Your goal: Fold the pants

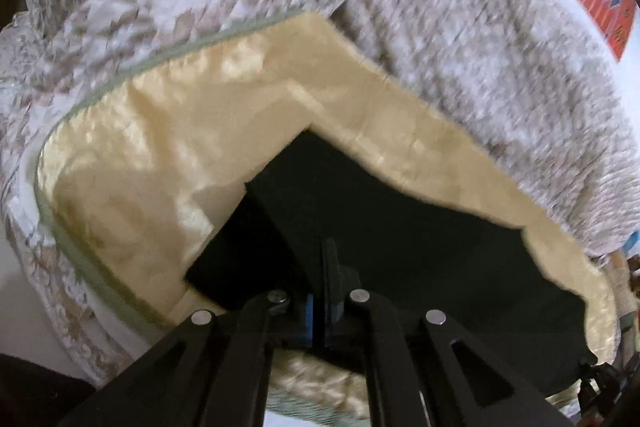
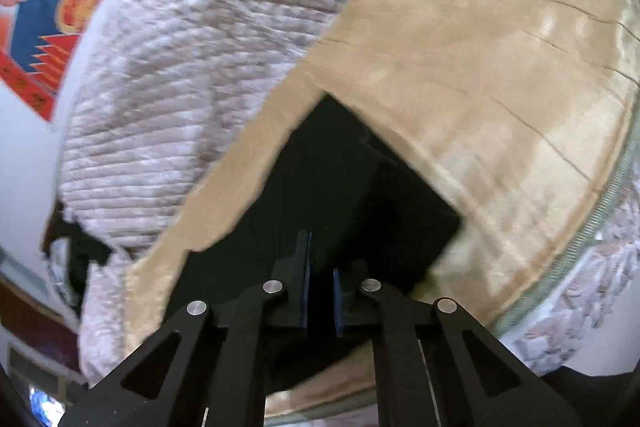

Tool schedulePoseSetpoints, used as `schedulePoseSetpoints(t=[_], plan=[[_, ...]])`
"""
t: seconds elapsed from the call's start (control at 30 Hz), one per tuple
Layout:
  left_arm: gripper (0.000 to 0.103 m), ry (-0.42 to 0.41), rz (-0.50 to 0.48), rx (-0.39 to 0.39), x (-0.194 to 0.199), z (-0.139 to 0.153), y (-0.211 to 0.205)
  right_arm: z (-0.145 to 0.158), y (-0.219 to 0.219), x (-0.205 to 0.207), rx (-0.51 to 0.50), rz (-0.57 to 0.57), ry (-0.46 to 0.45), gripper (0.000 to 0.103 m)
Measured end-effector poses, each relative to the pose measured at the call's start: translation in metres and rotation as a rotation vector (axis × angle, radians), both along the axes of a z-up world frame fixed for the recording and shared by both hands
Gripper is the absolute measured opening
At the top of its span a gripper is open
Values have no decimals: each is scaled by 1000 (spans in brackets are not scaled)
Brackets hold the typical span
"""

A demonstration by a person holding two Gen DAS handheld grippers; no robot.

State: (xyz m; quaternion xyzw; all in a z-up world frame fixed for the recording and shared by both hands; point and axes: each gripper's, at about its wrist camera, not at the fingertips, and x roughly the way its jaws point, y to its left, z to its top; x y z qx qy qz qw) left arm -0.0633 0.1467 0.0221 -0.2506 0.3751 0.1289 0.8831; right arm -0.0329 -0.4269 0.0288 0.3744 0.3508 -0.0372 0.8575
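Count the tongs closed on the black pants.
2. Left tongs pinch the black pants at their near edge over the cream blanket; right tongs pinch the same near edge, contact barely visible.

Black pants, plain dark fabric, lying spread flat on a cream plush blanket, one folded edge forming a raised angled layer

home bedroom: bed under plush cream blanket, quilted grey-white bedding heaped behind, red-and-blue festive poster on white wall.
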Motion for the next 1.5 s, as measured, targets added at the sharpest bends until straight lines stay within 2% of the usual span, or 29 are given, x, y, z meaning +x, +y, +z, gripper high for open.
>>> schedulePoseSetpoints(t=[0.07,0.13,0.2,0.3,0.37,0.43,0.47,0.5,0.53,0.57,0.6,0.63,0.67,0.7,0.77,0.83,0.9,1.0,1.03,1.1,1.17,1.23,1.3,1.33,1.43,1.5], plan=[[5,30,-7,-2,1,-6,0,-12,-4,1,20,-14,47,8],[7,33,-7,22,1,-2,-2,-11,0,3,-16,-7,61,8],[9,47,35,77,-3,3,0,-6,1,2,-43,-7,62,10],[9,53,120,130,-10,11,8,11,3,-10,-167,-75,63,26],[10,42,157,176,-12,19,9,23,4,-18,-241,-131,39,27],[10,6,135,211,-11,27,1,39,6,-25,-331,-179,-4,27],[15,-9,104,218,-9,30,-5,44,9,-27,-361,-175,-25,28],[21,-23,59,214,-5,31,-13,45,14,-25,-379,-159,-37,28],[34,-29,6,202,0,30,-22,44,21,-19,-389,-103,-51,28],[39,-20,-40,191,5,26,-29,39,26,-13,-374,-45,-52,28],[39,10,-86,178,12,18,-35,33,30,-7,-354,1,-38,28],[39,45,-109,167,18,12,-39,18,35,7,-339,69,35,28],[39,91,-126,159,23,4,-41,9,36,13,-339,85,84,28],[39,112,-130,171,26,1,-42,-1,32,17,-312,73,113,28],[39,102,-133,201,28,6,-46,3,27,15,-297,42,98,28],[39,95,-156,185,35,12,-50,17,29,19,-385,12,81,28],[39,87,-189,193,47,19,-60,26,35,31,-398,52,52,28],[39,56,-296,215,74,30,-84,30,61,65,-442,224,66,29],[39,50,-322,227,82,31,-92,30,74,82,-492,288,62,29],[39,37,-380,274,102,32,-105,28,87,101,-564,338,74,29],[39,47,-387,331,119,24,-108,23,97,125,-589,392,92,29],[39,112,-355,366,131,9,-101,17,100,139,-639,392,112,29],[44,185,-303,321,139,-9,-86,10,93,151,-695,368,149,29],[45,162,-290,287,137,-7,-80,5,85,156,-706,340,178,29],[45,160,-267,292,136,-1,-75,5,61,154,-542,303,190,29],[45,149,-237,299,130,3,-71,13,62,151,-562,302,181,29]])
